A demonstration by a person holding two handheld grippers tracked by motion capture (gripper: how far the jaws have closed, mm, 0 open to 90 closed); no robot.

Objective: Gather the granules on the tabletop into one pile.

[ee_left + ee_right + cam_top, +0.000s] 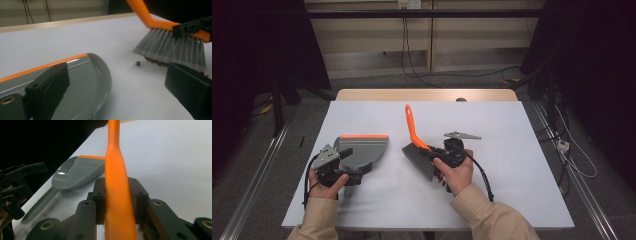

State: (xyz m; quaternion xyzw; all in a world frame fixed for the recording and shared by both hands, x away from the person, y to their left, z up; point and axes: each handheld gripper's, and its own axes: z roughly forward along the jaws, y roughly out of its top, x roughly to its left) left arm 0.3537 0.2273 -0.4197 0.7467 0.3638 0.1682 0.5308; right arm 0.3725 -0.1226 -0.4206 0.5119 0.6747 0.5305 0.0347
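Two tools are being handled on the smooth, matte white table [512, 150]: a hand brush and a dustpan. The brush [417, 150] is being gripped by the right gripper [447, 155], whose black jaws are seen in the right gripper view closed flat against both sides of the glossy orange plastic handle [117, 190]. That handle is shown as long and rounded, swelling between the pads and narrowing toward its far end. In the left gripper view the brush head is being held just above the tabletop, its fan of fine grey bristles [172, 50] flaring outward from the orange back. Several small, dark, round grains [138, 63] are lying on the table under and just beside the bristle tips.

The dustpan [362, 150] is lying flat on the table left of the brush, near it but apart. It is made of shiny grey plastic, a shallow scoop with a curved, ribbed side wall and a straight orange lip [45, 65] along its front edge; a narrow grey handle [37, 206] tapers back from it. The left gripper [343, 162] is being held at the handle end of the pan, with its blocky black jaws standing wide apart and one of them over the pan's floor. A flat grey three-cornered plate [462, 135] is lying beyond the right hand [458, 174].
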